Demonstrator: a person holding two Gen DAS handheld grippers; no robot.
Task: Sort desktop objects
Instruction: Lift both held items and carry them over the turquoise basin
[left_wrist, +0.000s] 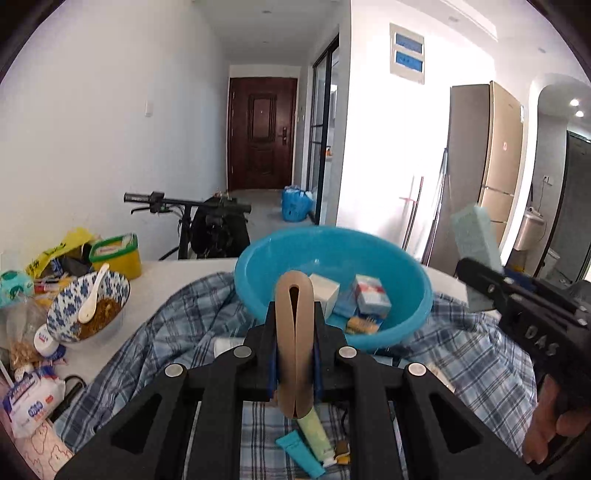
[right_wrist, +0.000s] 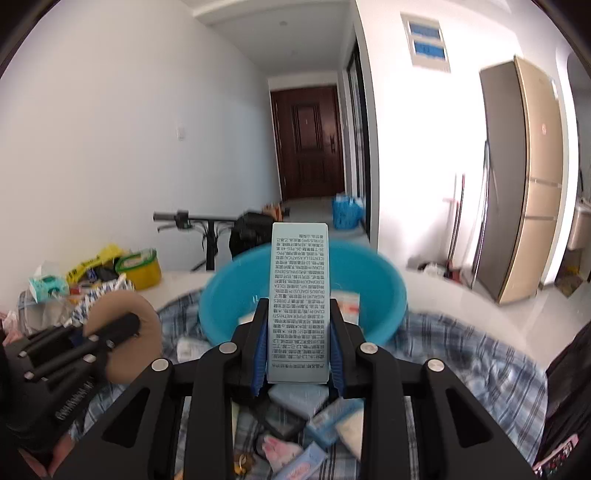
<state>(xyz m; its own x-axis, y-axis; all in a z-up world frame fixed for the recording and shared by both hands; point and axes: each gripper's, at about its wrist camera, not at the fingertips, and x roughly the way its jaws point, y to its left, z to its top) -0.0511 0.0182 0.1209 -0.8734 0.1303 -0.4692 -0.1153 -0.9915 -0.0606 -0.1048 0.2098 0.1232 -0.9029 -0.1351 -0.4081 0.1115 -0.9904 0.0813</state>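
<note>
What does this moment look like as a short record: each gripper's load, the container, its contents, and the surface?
left gripper: shut on a tan folded flat rubbery band
right gripper: shut on a tall pale blue-green printed carton
container: round blue plastic basin, ahead of both grippers
basin contents: several small boxes, including a white box
surface: blue-white plaid cloth under the basin, small tubes and packets lying on it

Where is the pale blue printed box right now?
The pale blue box is clamped upright in the right gripper, raised in front of the blue basin.
</note>
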